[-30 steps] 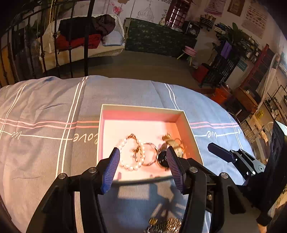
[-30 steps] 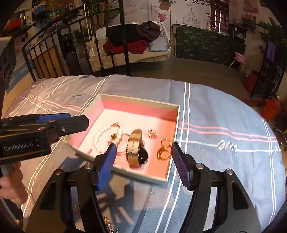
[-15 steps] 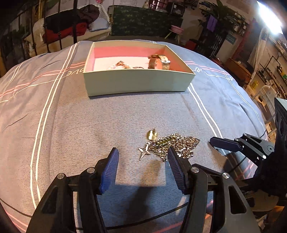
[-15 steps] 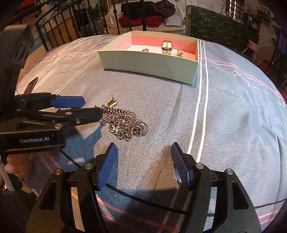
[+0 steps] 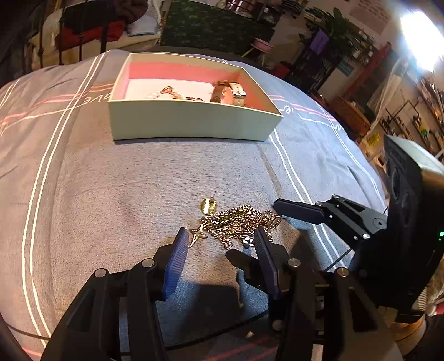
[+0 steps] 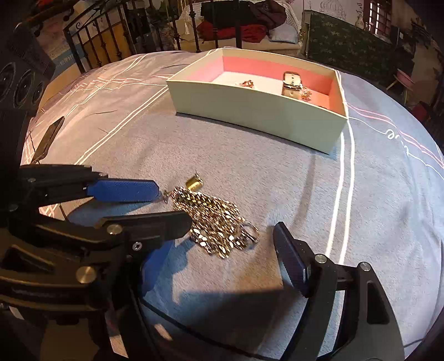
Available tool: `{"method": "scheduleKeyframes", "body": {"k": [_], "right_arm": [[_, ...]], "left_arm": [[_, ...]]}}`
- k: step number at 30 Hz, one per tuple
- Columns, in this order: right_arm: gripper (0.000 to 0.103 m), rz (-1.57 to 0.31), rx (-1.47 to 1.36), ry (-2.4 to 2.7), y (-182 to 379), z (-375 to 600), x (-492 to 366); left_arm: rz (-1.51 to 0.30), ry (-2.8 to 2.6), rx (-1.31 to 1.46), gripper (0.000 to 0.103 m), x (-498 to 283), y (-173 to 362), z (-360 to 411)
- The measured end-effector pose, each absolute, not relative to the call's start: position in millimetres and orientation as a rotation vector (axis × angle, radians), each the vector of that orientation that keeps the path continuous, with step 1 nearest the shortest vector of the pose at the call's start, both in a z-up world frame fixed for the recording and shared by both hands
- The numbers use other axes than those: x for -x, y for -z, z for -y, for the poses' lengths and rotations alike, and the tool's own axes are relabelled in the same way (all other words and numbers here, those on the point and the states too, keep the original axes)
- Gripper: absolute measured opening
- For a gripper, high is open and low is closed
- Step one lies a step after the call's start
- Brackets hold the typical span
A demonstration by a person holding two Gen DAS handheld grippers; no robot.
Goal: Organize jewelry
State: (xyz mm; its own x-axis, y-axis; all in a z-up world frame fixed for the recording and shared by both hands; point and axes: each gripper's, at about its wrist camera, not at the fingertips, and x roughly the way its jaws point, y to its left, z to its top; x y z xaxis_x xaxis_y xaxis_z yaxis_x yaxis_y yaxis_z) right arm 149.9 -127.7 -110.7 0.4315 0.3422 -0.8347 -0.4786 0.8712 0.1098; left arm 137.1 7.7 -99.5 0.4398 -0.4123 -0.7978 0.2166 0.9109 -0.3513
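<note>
A heap of gold chain with a small gold tag lies on the grey striped bedspread, well in front of the box. My left gripper is low at the heap's near edge. Its jaws are closing, with the edge of the chain between the tips and the pads clear of it. From the right wrist the chain sits just ahead of my right gripper, whose jaws are opening around nothing. The left gripper covers its left finger. The cream box with pink lining holds a watch and a pearl bracelet.
A flat black device lies on the bedspread at the left. Beyond the box an iron bed rail stands, with a couch of piled clothes behind it. A striped sleeve shows at the lower right.
Both grippers have pulled back from above the box and come down to the chain heap. In the last half second the left jaws narrowed, and the right jaws widened and neared the chain.
</note>
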Motion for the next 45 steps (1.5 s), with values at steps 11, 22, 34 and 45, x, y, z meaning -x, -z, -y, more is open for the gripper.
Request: {"method": "scheduleKeyframes", "body": {"k": [11, 22, 34, 45], "right_arm": [[0.016, -0.966, 0.195, -0.510, 105, 123, -141], [0.016, -0.816, 0.082, -0.497, 65, 151, -134], [0.017, -0.831, 0.089, -0.491, 58, 143, -182], [0.017, -0.785, 0.145, -0.371, 25, 130, -280]], "left_arm": [[-1.014, 0.324, 0.153, 0.047, -134, 98, -18], [-0.950, 0.291, 0.041, 0.005, -141, 80, -2], [-0.948, 0.287, 0.069, 0.005, -192, 63, 2], [-0.923, 0.210, 0.102, 0.005, -279, 22, 6]]}}
